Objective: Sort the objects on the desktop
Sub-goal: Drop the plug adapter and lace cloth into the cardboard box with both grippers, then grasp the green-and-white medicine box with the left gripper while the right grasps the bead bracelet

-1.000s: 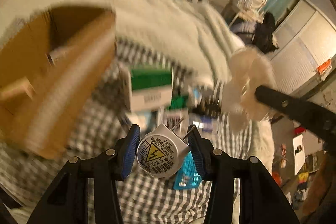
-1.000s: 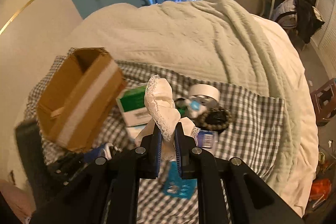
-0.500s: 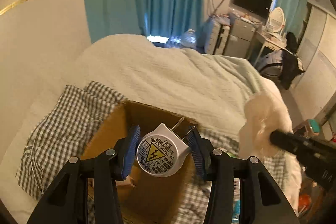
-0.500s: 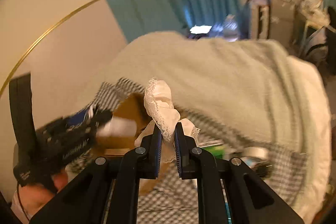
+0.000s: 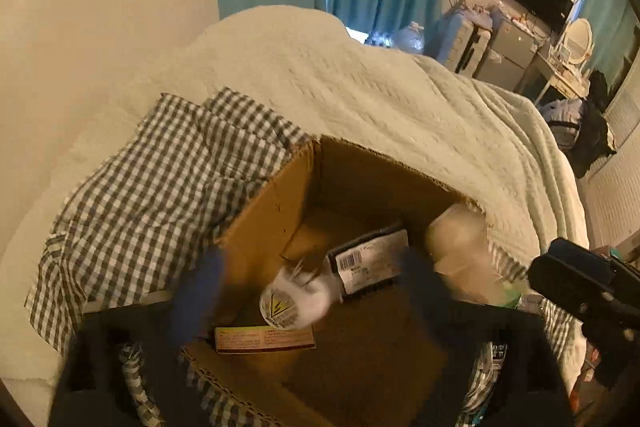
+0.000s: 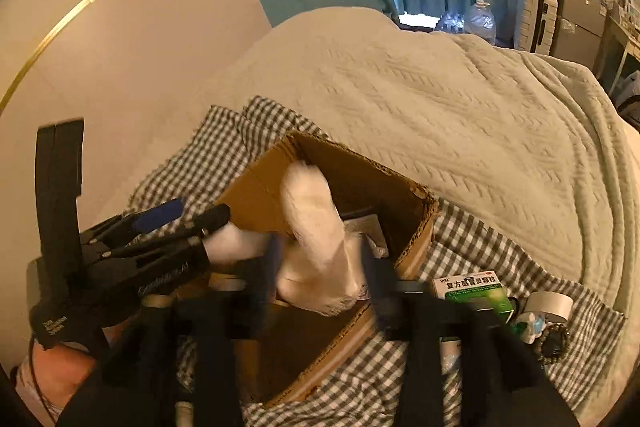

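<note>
Both tongs (image 5: 308,291) spread; plug (image 5: 294,301) btwn, in box (image 5: 272,211).

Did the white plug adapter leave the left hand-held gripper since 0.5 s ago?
Yes. The white plug adapter is no longer clamped between the blue pads; they have spread wide, and it now sits lower, inside the cardboard box.
</note>
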